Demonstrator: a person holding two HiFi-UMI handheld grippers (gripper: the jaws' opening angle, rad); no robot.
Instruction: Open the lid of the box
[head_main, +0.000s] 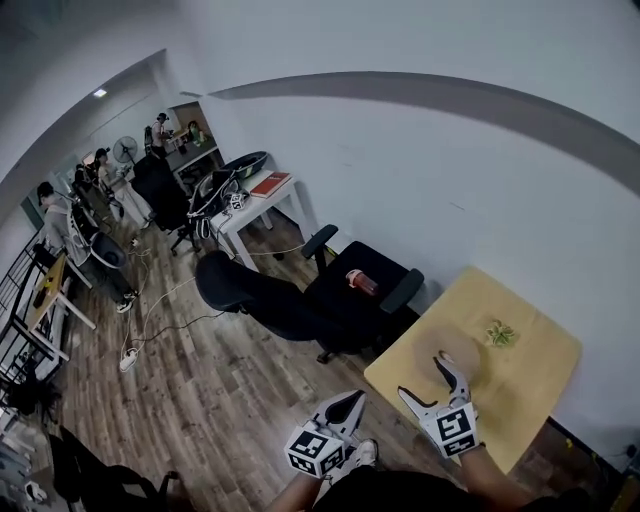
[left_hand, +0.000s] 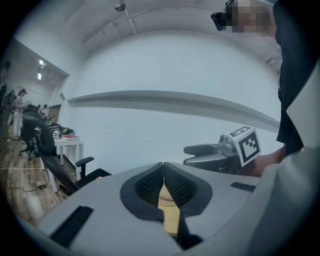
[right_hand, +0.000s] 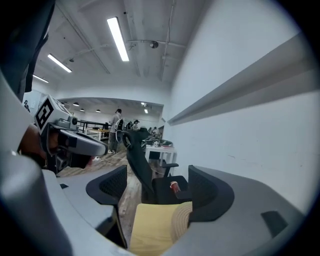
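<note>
Over the table (head_main: 530, 372), right gripper (head_main: 428, 380) gapes empty by the box (head_main: 466, 352); left gripper (head_main: 350, 402) sits closed.

Tabletop (head_main: 535, 385) pale smooth matt wood; box (head_main: 438, 346) matt tan; floor (head_main: 200, 380) wood planks; chair (head_main: 290, 305) matt black.

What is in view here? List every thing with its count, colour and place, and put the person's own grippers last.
table: one, light wood, lower right by the wall
round box: one, tan, on the table
small object: one, green, on the table beside the box
office chairs: two nearby, black, left of the table
container: one, red, on a chair seat
desk: one, white, further along the wall
book: one, red, on the desk
people: several, far end of the room
left gripper: one, grey, shut, empty
right gripper: one, grey, open, at the box
</note>
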